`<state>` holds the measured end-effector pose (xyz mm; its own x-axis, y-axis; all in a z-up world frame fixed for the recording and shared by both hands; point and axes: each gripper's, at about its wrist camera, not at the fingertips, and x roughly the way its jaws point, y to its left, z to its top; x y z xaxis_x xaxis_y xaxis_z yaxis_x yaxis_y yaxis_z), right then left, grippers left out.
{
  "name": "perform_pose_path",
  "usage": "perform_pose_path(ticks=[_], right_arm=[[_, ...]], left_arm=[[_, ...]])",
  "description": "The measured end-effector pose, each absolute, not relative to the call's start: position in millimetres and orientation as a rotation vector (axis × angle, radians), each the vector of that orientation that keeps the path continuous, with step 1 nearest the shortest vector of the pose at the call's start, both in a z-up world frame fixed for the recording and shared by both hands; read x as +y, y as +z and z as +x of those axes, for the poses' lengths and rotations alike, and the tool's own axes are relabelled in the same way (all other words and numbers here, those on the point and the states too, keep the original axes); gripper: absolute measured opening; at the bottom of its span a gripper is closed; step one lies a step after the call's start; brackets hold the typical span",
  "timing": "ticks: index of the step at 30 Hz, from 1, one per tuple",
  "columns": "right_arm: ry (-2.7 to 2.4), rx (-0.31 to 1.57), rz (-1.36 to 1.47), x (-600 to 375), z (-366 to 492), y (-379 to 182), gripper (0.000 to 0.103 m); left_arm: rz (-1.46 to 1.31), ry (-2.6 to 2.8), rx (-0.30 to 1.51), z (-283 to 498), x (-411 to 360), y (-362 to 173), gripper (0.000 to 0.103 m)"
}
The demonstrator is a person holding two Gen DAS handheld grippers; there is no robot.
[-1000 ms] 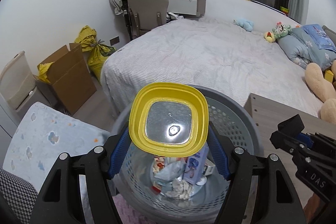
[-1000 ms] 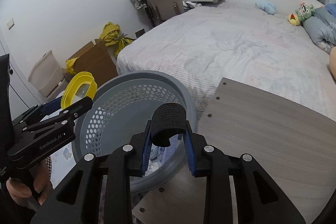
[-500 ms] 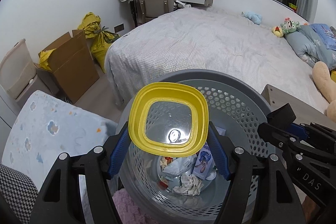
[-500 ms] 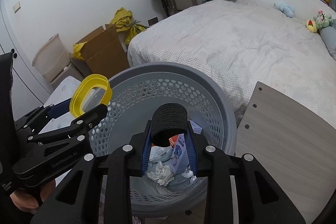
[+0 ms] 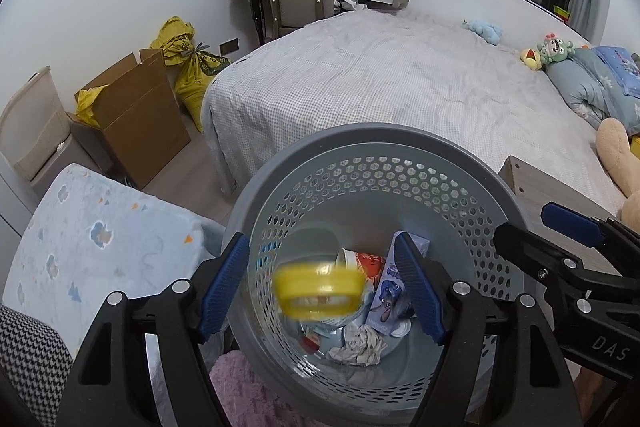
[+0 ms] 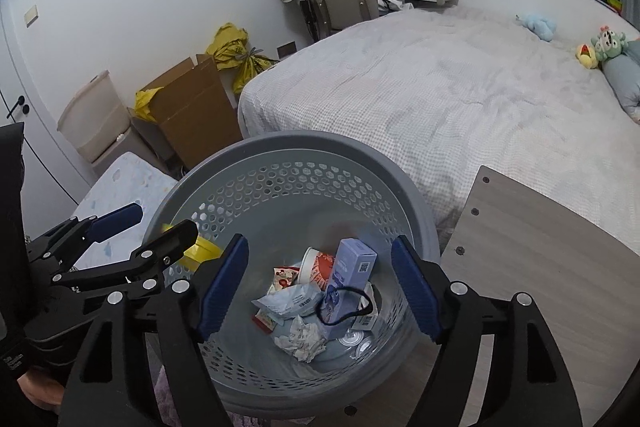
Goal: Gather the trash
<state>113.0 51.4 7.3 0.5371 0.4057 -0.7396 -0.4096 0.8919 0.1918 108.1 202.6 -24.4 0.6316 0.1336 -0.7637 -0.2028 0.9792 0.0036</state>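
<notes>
A grey perforated trash basket (image 5: 376, 143) stands below both grippers; it also shows in the right wrist view (image 6: 312, 143). My left gripper (image 5: 322, 283) is open over it, and a yellow lid (image 5: 318, 291) falls, blurred, between its fingers. My right gripper (image 6: 318, 285) is open and empty over the basket. A black band (image 6: 346, 307) lies on the trash inside, with a blue carton (image 6: 350, 271), a cup, wrappers and crumpled paper (image 6: 302, 339). The yellow lid (image 6: 202, 251) shows partly behind the left gripper in the right wrist view.
A bed (image 5: 400, 87) with a grey cover lies behind the basket. A wooden board (image 6: 540, 251) is at the right. A cardboard box (image 5: 136, 123), yellow bags and a patterned blue cushion (image 5: 92, 239) are at the left.
Both grippers opened. The yellow lid left the left gripper and is dropping into the basket. The black band left the right gripper and lies in the basket.
</notes>
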Motion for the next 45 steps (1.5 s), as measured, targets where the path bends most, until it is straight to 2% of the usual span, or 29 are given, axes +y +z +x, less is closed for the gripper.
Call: perform_pose_path(ticks=[45], right_arm=[[0.457,0.845,0.050,28.3,100.0,15.5,0.082]], left_arm=[[-0.051,0.245,0.830,90.2,190.9,-4.7,0.079]])
